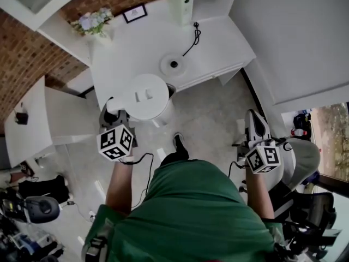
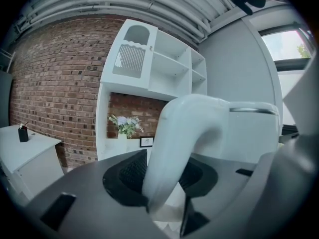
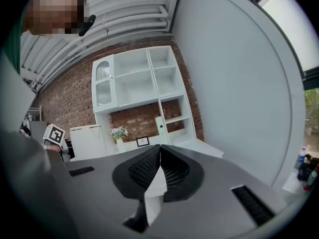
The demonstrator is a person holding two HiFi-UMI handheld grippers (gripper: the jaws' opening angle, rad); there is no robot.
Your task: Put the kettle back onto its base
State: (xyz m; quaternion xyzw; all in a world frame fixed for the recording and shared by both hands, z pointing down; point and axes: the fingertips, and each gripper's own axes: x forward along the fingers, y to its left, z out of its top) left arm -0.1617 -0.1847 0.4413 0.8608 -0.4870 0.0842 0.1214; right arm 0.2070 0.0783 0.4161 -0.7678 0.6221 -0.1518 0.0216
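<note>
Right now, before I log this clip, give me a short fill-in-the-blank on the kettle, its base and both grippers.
1. The left gripper is shut on the kettle's ____.
2. The right gripper is ____ and holds nothing.
3. The base on the counter has ____ standing on it.
Missing words: handle; shut; nothing.

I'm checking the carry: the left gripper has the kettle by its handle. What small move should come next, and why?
Probably bring the kettle forward until it hangs over the round base. The left gripper grips its handle, but in the head view the kettle is short of the bare base, near the counter's front edge.
</note>
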